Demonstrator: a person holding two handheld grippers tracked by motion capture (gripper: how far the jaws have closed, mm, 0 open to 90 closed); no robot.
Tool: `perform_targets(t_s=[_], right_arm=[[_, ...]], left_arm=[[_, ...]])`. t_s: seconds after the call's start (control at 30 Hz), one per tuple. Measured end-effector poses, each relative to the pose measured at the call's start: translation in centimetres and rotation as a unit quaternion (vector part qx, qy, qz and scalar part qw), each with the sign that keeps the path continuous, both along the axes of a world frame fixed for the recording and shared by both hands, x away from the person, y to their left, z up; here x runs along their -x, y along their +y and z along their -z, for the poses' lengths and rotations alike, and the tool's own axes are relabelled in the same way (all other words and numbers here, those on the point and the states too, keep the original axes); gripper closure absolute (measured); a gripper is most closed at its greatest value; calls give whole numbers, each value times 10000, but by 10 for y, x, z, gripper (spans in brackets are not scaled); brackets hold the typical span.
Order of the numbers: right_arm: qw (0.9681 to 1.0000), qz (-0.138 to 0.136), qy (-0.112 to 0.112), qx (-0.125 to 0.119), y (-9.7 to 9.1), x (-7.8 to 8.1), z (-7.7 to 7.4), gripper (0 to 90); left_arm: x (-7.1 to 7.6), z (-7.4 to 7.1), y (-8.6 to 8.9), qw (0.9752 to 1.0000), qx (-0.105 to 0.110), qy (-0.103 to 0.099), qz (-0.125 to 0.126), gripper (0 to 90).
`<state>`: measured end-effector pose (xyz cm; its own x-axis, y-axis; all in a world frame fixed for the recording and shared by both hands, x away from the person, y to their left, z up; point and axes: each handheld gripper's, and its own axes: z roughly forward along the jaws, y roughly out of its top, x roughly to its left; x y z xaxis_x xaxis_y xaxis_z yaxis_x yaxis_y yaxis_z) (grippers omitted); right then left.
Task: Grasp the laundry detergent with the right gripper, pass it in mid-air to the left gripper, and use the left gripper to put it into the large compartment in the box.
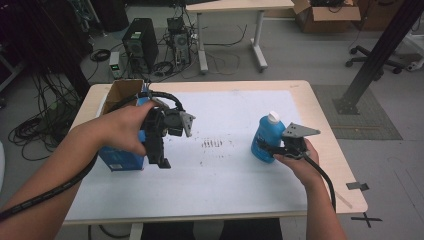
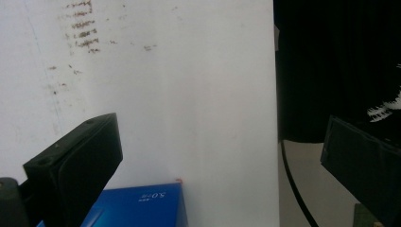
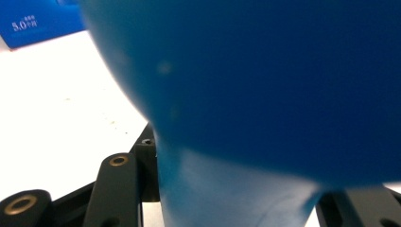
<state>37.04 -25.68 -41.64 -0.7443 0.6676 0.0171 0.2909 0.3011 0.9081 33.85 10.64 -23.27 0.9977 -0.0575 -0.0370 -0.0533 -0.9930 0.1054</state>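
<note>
Fingers [image 3: 142, 170] of R gripper [image 1: 265, 146] tight around blue bottle [image 1: 267, 135].

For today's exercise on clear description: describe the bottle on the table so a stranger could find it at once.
Start at the white mat covering the table, then look to its right side. There the blue bottle stands upright, clamped by the right gripper. Its white cap and rounded body set it apart from the blue box on the left.

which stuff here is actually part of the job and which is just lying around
In the job:
- blue bottle with white cap, clamped in the right claw
- blue box under the open left claw

Lying about:
- cardboard box at the table's far left corner
- computer tower and cables on the floor
- far desk
</note>
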Motion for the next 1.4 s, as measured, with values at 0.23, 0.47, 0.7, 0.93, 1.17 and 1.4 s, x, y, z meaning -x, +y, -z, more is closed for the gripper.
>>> perform_targets(t_s=[0.23,0.47,0.7,0.93,1.17,1.4], right_arm=[[9990,-311,-245,-216,-1,6,-28,468],[9942,-983,-431,86,5,19,-72,468],[9837,-1681,-411,478,14,35,-97,468],[9709,-2278,-312,678,26,47,-105,468],[9608,-2659,-256,735,43,50,-99,467],[9548,-2890,-187,667,62,49,-87,466]], left_arm=[[-3,-2,-1,10000,1,-27,-6,2],[-10,-9,-2,9999,24,-69,-95,2],[-17,-17,-4,9998,12,-133,-158,2],[-18,-21,-12,9998,-19,-156,-125,2],[-16,-23,-21,9998,-59,-163,-73,2],[-13,-25,-24,9998,-66,-188,-61,2]])
